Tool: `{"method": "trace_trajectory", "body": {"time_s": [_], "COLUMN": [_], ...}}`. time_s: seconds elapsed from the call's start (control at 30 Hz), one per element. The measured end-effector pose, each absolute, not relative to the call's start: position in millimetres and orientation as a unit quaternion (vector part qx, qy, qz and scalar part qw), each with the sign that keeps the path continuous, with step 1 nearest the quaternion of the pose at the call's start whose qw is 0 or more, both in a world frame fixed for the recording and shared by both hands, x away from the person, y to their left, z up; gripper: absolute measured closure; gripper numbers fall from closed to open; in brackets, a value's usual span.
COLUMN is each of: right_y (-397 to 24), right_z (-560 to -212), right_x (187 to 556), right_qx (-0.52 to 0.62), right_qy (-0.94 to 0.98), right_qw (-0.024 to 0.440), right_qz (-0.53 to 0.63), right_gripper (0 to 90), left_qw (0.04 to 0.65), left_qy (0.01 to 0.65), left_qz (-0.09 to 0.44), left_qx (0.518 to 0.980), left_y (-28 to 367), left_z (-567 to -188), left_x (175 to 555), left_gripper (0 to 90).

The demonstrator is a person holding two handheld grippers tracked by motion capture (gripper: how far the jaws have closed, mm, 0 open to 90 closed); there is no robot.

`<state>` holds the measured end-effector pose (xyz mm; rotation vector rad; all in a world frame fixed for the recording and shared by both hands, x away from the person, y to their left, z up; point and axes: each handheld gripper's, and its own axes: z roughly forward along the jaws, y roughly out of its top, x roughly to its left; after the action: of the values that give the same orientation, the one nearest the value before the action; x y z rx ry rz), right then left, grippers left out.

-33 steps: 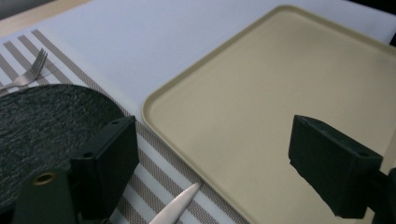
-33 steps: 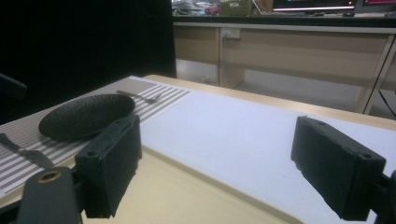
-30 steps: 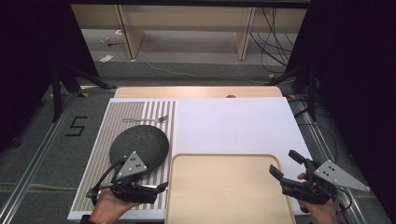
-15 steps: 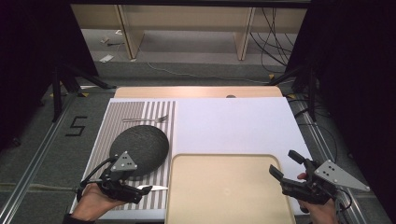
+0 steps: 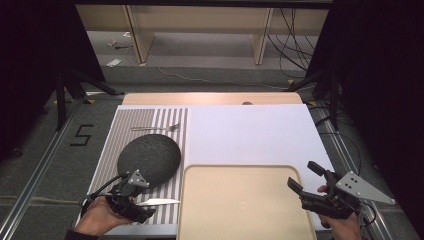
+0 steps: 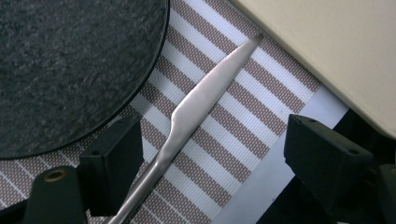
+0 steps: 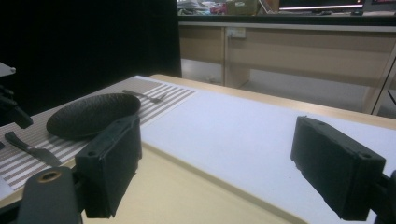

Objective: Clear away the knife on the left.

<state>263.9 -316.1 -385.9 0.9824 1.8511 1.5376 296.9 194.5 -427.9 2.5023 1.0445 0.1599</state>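
A silver knife (image 5: 159, 202) lies on the striped placemat (image 5: 150, 117), just in front of the dark round plate (image 5: 149, 159). My left gripper (image 5: 141, 203) is low over the knife's handle end, near the table's front left corner. In the left gripper view the knife (image 6: 205, 93) runs up between the jaws, close to the left one, blade tip toward the tray (image 6: 336, 51). The left gripper (image 6: 211, 139) is open; its jaws have just been closing, pads off the knife. My right gripper (image 5: 303, 174) hangs open and empty at the beige tray's (image 5: 240, 210) right edge.
A fork (image 5: 156, 128) lies on the placemat behind the plate. A white mat (image 5: 250, 132) covers the middle and right of the table. In the right gripper view the plate (image 7: 93, 114) and knife (image 7: 30, 150) lie far left. Cables and bench legs stand on the floor beyond.
My left gripper has shifted left and sunk toward the placemat, so the knife blade now shows ahead of it. The right gripper has stayed put.
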Motion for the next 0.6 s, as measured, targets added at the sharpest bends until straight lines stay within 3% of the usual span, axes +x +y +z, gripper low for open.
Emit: {"method": "trace_trajectory", "body": {"time_s": [0.2, 0.6], "right_y": [-316, -315], "right_z": [-386, -386], "right_x": [264, 264], "right_qx": [0.363, 0.358], "right_qy": [0.687, 0.691], "right_qw": [0.266, 0.267], "right_qz": [0.571, 0.568], "right_gripper": [17.1, 17.2], "left_qw": [0.181, 0.122], "left_qy": [0.393, 0.394], "left_qz": [0.05, 0.027], "left_qx": [0.9, 0.91], "left_y": [203, 214], "left_z": [-435, -453], "left_x": [306, 323], "left_gripper": [22.1, 36.9]}}
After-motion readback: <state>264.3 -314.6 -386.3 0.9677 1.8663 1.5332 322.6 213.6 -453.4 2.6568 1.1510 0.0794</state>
